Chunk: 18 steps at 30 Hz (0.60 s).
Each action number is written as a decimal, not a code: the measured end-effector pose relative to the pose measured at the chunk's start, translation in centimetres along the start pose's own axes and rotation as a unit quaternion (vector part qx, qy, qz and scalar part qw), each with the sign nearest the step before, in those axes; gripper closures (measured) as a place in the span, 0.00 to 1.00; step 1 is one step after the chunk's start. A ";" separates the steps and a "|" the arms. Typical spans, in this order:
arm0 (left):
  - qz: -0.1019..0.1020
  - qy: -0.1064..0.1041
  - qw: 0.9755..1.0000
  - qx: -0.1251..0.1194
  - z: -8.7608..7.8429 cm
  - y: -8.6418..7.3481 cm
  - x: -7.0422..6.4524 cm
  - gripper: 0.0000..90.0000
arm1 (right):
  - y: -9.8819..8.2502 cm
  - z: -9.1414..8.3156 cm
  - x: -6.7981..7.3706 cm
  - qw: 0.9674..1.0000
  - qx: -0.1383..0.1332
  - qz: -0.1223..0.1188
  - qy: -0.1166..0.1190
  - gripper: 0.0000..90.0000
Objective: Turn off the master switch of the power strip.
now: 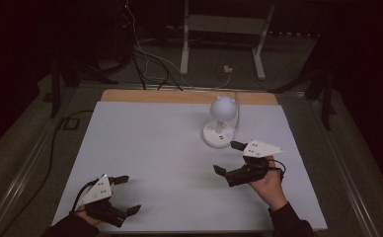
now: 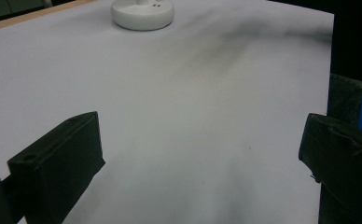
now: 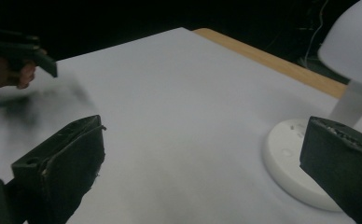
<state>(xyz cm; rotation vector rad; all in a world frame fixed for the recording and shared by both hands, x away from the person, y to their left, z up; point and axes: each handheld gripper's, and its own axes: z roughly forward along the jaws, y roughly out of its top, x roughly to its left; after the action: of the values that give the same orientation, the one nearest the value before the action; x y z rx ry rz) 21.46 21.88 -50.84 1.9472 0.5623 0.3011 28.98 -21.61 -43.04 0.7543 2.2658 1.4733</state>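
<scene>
A small white desk lamp with a round shade and a disc base stands at the back right of the white table. My right gripper hovers just in front of the lamp, open, with nothing between its jaws; in the right gripper view the lamp base lies close to the right jaw. My left gripper rests near the table's front left corner, open and empty. The lamp base appears far ahead in the left gripper view.
A wooden strip edges the table's far side. Cables and a white frame stand lie on the dark floor behind. A black cable runs along the left of the table.
</scene>
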 end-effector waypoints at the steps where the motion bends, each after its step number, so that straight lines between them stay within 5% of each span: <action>1: 0.000 0.000 1.000 -0.001 0.0 0.0 0.0 0.00 | 0.1 0.0 -0.2 1.000 -0.001 0.002 -0.003 0.00; 18: 0.004 -0.001 1.000 -0.001 0.0 0.0 -0.1 0.00 | 0.7 0.9 -3.9 0.999 0.005 0.019 -0.038 0.00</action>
<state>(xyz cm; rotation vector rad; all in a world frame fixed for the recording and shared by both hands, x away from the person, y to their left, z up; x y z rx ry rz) 21.42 21.81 -50.81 1.9473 0.5540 0.3052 32.72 -23.04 -42.76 0.8465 2.2147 1.4264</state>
